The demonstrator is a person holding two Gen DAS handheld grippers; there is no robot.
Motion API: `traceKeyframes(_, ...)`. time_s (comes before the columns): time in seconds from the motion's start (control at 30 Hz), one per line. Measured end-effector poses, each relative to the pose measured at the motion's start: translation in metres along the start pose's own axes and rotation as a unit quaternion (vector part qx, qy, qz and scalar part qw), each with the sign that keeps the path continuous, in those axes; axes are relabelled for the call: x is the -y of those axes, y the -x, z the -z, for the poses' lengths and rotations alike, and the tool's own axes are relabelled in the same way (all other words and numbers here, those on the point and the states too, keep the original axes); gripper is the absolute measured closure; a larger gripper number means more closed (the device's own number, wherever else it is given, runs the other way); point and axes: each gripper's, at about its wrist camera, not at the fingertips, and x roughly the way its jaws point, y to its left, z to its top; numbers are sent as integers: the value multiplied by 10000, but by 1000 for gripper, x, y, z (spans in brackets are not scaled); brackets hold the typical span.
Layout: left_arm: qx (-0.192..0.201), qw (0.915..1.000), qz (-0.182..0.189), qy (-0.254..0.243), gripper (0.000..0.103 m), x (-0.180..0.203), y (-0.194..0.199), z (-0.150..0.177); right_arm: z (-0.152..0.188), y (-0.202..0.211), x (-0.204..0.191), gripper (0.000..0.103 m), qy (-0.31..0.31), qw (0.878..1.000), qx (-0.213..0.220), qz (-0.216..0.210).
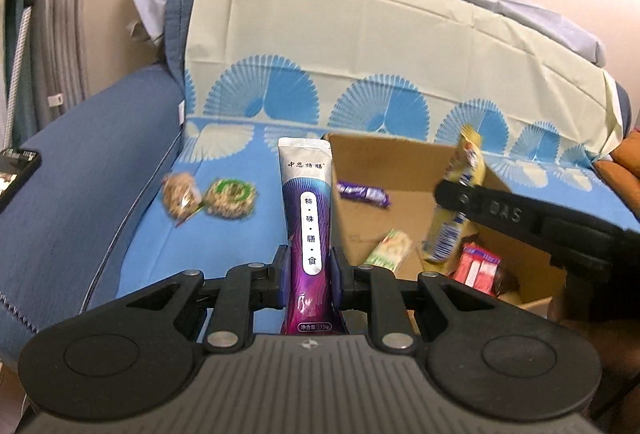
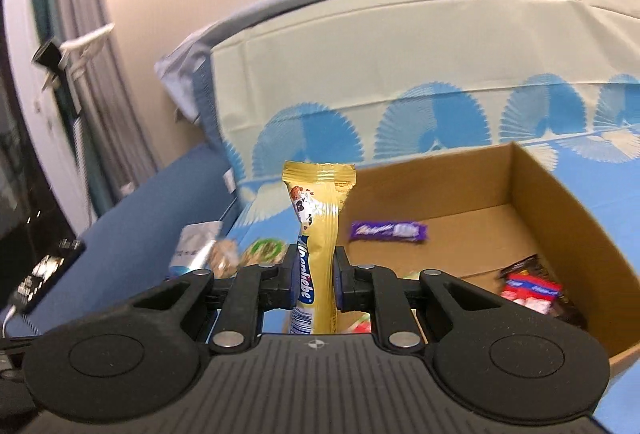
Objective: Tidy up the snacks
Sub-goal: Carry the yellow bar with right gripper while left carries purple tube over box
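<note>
My left gripper is shut on a purple and silver stick sachet and holds it upright over the sofa seat, just left of the cardboard box. My right gripper is shut on a gold snack packet, held upright at the box's left edge; the packet also shows in the left wrist view. The box holds a purple chocolate bar, red packets and a green and white packet. Two round grain cakes lie on the seat left of the box.
The sofa has a blue armrest on the left and a cream and blue patterned cover over its back. A dark phone-like device lies on the armrest. Curtains hang at the far left.
</note>
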Motion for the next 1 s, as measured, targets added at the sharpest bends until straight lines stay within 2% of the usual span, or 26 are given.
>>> traceKeyframes(0.4,120,9996,182,-190,81,41,-21,-35,-17,3,58,87,-543,9942,456,812)
traceKeyframes(1.0,273,9985,390,-285,81,87,-34,-66,-22,12,84,87,-841,9888,645,1050)
